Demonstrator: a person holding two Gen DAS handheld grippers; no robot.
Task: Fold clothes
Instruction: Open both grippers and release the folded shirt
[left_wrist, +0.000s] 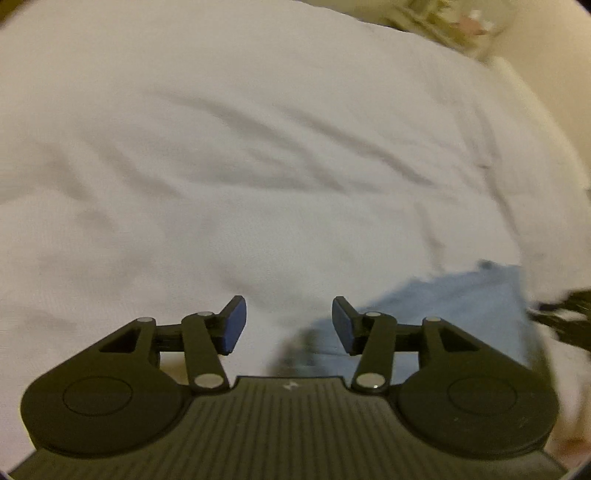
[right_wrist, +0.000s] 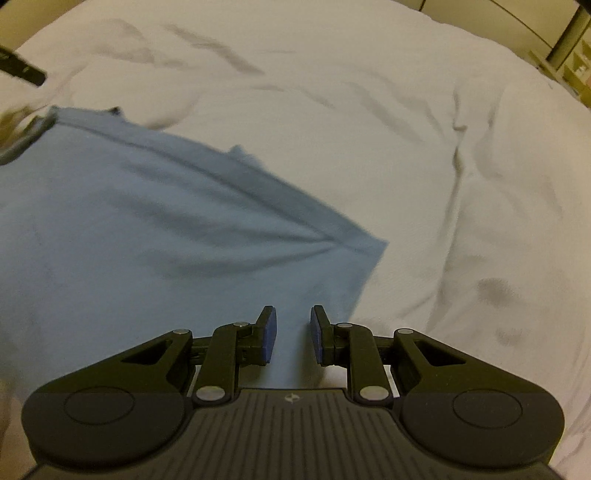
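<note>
Ahead of both grippers, a light blue garment (right_wrist: 155, 221) lies on the white bedsheet (right_wrist: 424, 155).
Left gripper (left_wrist: 289, 320) spread wide, right gripper (right_wrist: 293, 334) narrowly parted, both empty; fold stage unclear, blurred.

Two wrist views, low and close over white bedding (left_wrist: 258, 147), both sharing the blue garment (right_wrist: 166, 229).

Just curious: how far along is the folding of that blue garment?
Early. The blue garment lies spread on the white bedding, one edge seemingly turned over. Left gripper and right gripper are both open, holding nothing. Most folds remain.
</note>
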